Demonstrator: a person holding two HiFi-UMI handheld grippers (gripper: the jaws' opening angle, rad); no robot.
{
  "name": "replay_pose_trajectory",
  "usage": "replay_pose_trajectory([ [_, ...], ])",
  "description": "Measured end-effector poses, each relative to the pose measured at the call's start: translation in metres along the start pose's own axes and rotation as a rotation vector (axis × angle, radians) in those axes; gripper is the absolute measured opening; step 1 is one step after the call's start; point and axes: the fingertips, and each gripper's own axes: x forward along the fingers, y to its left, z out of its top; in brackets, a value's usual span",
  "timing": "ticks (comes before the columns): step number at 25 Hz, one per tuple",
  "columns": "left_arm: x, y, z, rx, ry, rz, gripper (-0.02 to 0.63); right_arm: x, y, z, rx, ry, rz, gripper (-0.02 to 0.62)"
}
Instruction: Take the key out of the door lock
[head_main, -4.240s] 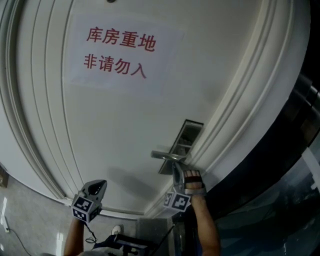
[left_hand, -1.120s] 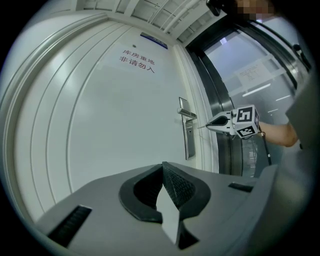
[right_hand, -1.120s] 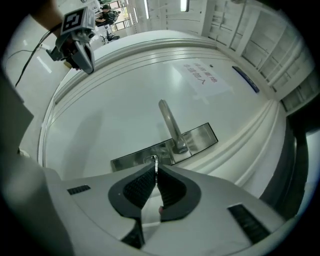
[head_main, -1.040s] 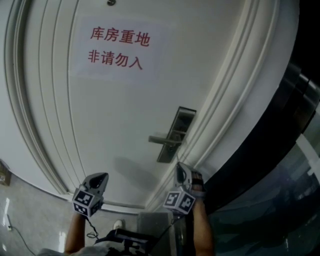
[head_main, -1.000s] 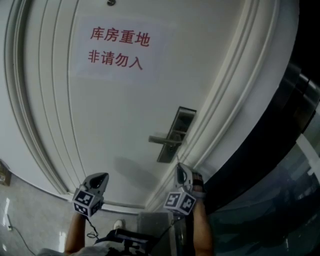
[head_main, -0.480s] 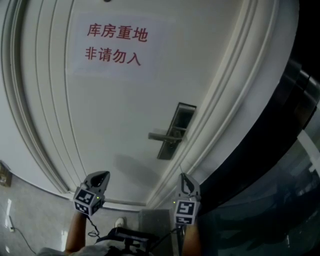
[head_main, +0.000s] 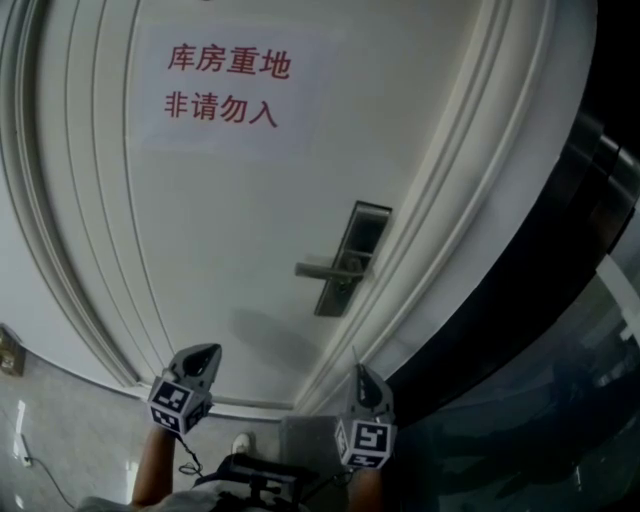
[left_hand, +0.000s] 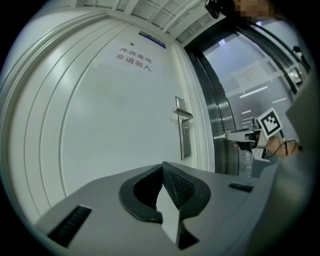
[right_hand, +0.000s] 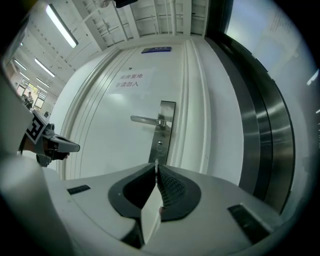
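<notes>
The white door (head_main: 230, 230) fills the frame, its lock plate (head_main: 348, 258) right of centre; at lower left the left gripper (head_main: 205, 352) is closed on nothing, and at lower centre the right gripper (head_main: 357, 370), clear of the plate, pinches the thin key (right_hand: 156, 162) with only its tip showing, so I think a loosened grip could drop it.

Open air between left tool (head_main: 207, 352), right tool (head_main: 360, 372) and the white panelled door (head_main: 230, 220). Silver lever handle (head_main: 318, 269) juts left off the steel lock plate (head_main: 365, 228). Raised white frame moulding (head_main: 415, 250) crowds the plate's right edge.
</notes>
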Motion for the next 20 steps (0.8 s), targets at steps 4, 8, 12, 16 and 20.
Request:
replay_pose_trajectory([
  [4,-0.003,-0.001,0.004,0.001,-0.005,0.002,0.008,-0.008,0.009,-0.008,0.044,-0.003,0.015,0.020],
  [8,-0.005,-0.001,0.009,0.006,-0.020,0.007,0.009,-0.013,0.014,-0.010,0.055,-0.011,0.024,0.020],
  [12,-0.007,-0.001,0.012,0.010,-0.030,0.013,0.008,-0.017,0.016,-0.026,0.081,0.015,0.033,0.020],
  [16,-0.009,-0.001,0.012,0.010,-0.029,0.015,0.008,-0.020,0.018,-0.028,0.097,0.012,0.034,0.020],
  [20,-0.007,-0.003,0.010,0.002,-0.023,0.011,0.008,-0.021,0.018,-0.030,0.092,0.016,0.035,0.020],
])
